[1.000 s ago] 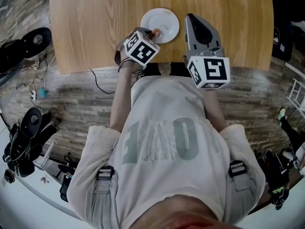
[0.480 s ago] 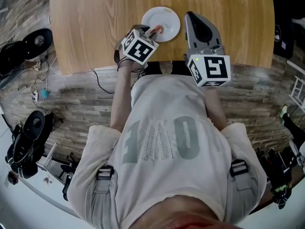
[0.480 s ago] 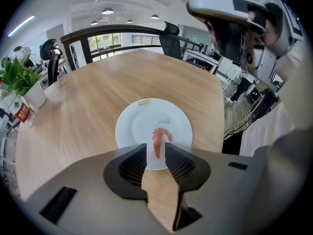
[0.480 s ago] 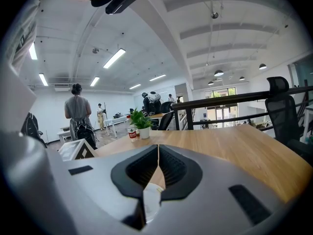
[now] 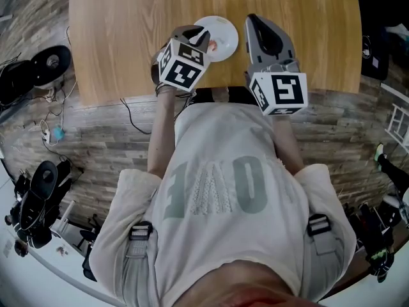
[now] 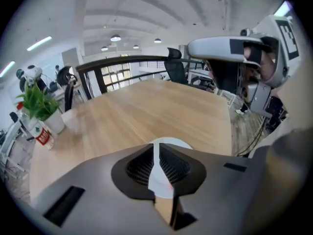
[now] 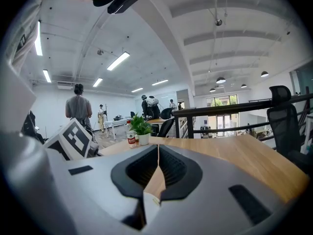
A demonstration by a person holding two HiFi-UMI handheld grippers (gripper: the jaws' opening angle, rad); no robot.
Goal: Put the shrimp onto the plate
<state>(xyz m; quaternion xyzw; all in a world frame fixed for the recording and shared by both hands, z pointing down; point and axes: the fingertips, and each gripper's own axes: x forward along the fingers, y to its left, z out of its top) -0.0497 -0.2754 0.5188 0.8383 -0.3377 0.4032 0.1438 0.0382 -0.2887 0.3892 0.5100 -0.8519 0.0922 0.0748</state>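
Observation:
A small white plate sits near the front edge of the wooden table, and the pink shrimp lies on it. My left gripper hovers above the plate's near left rim. Its jaws have just been closing, and nothing is between them. In the left gripper view the plate and a speck of the shrimp show through the slit. My right gripper is shut and empty just right of the plate, pointing across the table.
A potted plant and a red-labelled bottle stand at the table's far corner. Black gear and cables lie on the floor to the left. An office chair and a railing are beyond the table. People stand far off.
The left gripper held the shrimp low over the plate; now it has risen and drawn back, and the shrimp lies on the plate. The right gripper has stayed put.

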